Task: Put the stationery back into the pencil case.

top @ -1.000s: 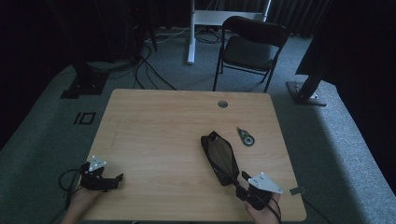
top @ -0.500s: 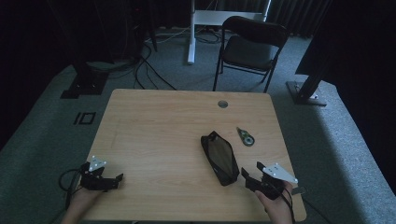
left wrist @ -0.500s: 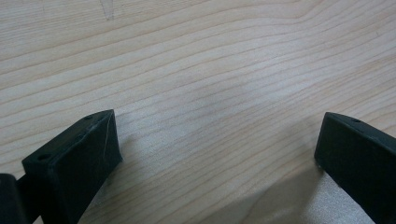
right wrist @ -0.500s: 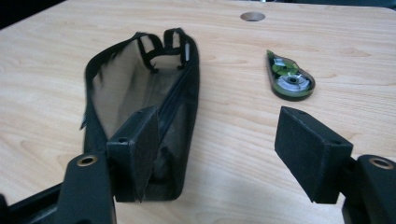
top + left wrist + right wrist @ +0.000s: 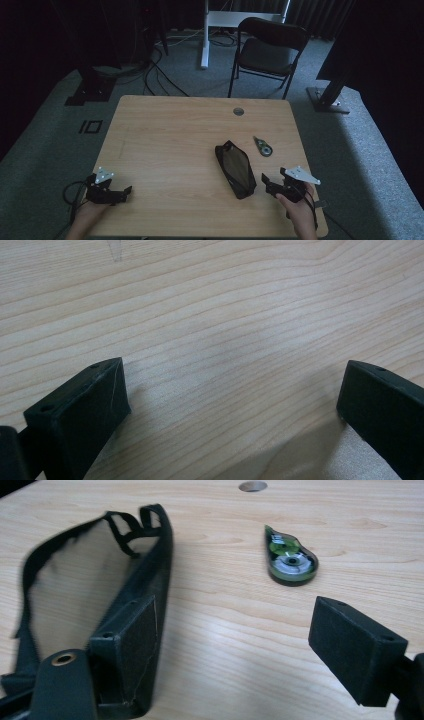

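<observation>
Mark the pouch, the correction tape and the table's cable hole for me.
Black pouch (image 5: 236,169), high view, middle of its mesh face.
Correction tape (image 5: 290,559), right gripper view, its round wheel end.
Cable hole (image 5: 238,111), high view, its centre.

Dim, murky high view with black surroundings; brighter, sharp gripper views, soft shadows.
</observation>
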Available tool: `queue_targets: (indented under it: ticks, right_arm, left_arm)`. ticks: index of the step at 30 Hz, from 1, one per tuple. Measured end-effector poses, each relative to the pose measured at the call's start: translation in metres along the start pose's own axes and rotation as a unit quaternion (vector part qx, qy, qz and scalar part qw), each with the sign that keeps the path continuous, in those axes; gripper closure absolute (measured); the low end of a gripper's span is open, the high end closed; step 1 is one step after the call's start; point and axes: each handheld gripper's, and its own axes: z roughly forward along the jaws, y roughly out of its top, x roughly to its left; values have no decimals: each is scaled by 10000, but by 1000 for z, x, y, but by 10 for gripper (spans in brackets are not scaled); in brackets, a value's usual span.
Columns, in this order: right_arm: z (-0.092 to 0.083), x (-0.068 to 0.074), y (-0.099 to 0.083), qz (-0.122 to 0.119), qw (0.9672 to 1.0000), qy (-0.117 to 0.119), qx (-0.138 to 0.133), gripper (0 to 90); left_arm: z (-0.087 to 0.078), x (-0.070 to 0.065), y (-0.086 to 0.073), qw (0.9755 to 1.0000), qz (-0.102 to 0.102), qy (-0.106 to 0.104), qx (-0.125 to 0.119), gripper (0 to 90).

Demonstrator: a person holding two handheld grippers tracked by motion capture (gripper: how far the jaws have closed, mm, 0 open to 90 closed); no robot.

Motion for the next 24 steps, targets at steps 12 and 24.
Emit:
queue_targets:
  ticks: [12, 24]
  right_arm:
    - [35, -21, 1, -73, 9996, -155, 231, 178]
    - [60, -36, 12, -12, 9994, -112, 313, 179]
  left_arm:
    - [0, 0, 0, 10000, 0, 2, 2, 1]
    - [0, 0, 0, 10000, -19, 9, -7, 1]
